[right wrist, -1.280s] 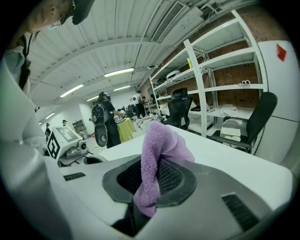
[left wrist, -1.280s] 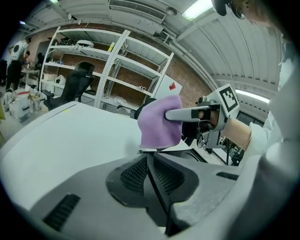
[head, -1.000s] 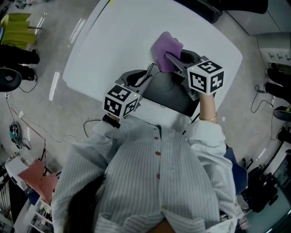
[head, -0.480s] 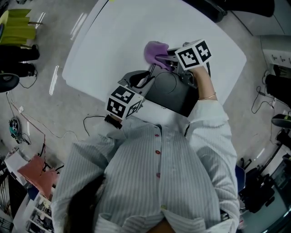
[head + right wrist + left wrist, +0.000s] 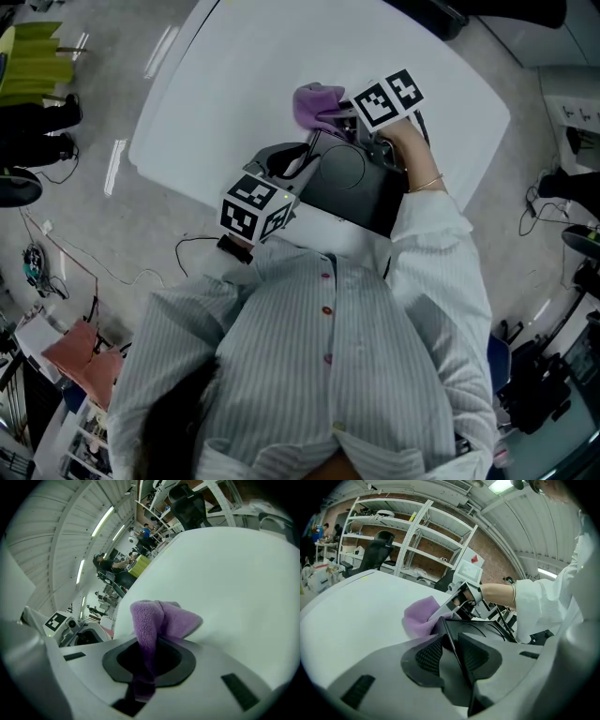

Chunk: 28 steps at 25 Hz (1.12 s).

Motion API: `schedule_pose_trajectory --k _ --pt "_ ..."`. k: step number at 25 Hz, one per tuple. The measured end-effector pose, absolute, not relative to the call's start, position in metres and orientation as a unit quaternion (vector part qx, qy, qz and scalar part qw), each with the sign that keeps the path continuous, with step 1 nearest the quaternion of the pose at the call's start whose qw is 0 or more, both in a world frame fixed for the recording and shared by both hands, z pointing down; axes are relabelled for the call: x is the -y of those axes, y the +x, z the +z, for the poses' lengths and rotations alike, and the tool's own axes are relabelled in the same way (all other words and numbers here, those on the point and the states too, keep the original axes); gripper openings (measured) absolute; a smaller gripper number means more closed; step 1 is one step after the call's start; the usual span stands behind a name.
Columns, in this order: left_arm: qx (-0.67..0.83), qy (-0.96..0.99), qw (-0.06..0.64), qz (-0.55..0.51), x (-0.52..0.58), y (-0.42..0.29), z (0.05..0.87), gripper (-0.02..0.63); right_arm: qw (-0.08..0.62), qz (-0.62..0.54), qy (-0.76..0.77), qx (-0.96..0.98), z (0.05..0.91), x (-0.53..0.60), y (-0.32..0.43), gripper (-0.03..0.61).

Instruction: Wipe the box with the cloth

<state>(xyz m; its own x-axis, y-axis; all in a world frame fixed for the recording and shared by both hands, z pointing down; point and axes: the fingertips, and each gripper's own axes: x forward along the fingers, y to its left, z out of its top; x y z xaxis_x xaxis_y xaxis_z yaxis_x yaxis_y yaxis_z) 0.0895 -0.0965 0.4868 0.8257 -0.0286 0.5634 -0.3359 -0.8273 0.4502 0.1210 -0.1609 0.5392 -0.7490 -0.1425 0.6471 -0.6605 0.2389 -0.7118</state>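
Observation:
A black box (image 5: 354,192) stands on the white table (image 5: 234,75), close to the person's body. My left gripper (image 5: 302,161) grips the box's left wall. In the left gripper view that thin wall (image 5: 451,637) stands between my left gripper's (image 5: 452,656) pads; the jaws have just been opening slightly and still rest against it. My right gripper (image 5: 334,116) is shut on a purple cloth (image 5: 314,101) at the box's far corner. The cloth (image 5: 161,616) bunches up out of the right gripper (image 5: 145,663), and its lower part is hidden between the jaws.
Dark office chairs (image 5: 441,14) stand past the table's far edge. Cables (image 5: 66,262) and a reddish bag (image 5: 80,361) lie on the floor at the left. Metal shelves (image 5: 417,541) line the brick wall beyond the table.
My right gripper has come down and to the left with the cloth, from above the box to its far corner, and its marker cube has turned. The left gripper has stayed put.

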Motion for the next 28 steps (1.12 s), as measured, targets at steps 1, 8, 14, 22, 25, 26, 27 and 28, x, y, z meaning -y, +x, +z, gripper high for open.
schedule_pose_trajectory --k 1,8,14,22,25,26,27,28 --pt "0.099 0.915 0.277 0.278 0.097 0.089 0.487 0.086 0.234 0.556 0.269 0.751 0.539 0.161 0.121 0.051" --pt "0.099 0.915 0.274 0.279 0.092 0.087 0.488 0.087 0.238 0.561 0.280 0.742 0.541 0.146 0.131 0.051" --pt "0.100 0.915 0.274 0.278 0.095 0.087 0.488 0.087 0.267 0.567 0.277 0.728 0.545 0.121 0.157 0.051" --pt "0.097 0.913 0.277 0.283 0.125 0.055 0.487 0.087 0.291 0.582 0.275 0.708 0.545 0.114 0.161 0.051" --pt "0.097 0.912 0.278 0.284 0.139 0.043 0.489 0.087 0.297 0.588 0.276 0.700 0.547 0.115 0.161 0.051" --pt "0.097 0.912 0.278 0.285 0.139 0.044 0.490 0.087 0.298 0.589 0.277 0.698 0.547 0.110 0.166 0.051" --pt "0.097 0.912 0.276 0.286 0.135 0.048 0.490 0.087 0.297 0.591 0.277 0.697 0.547 0.102 0.174 0.051" --pt "0.098 0.913 0.274 0.287 0.128 0.055 0.490 0.087 0.296 0.592 0.279 0.696 0.547 0.091 0.185 0.051"
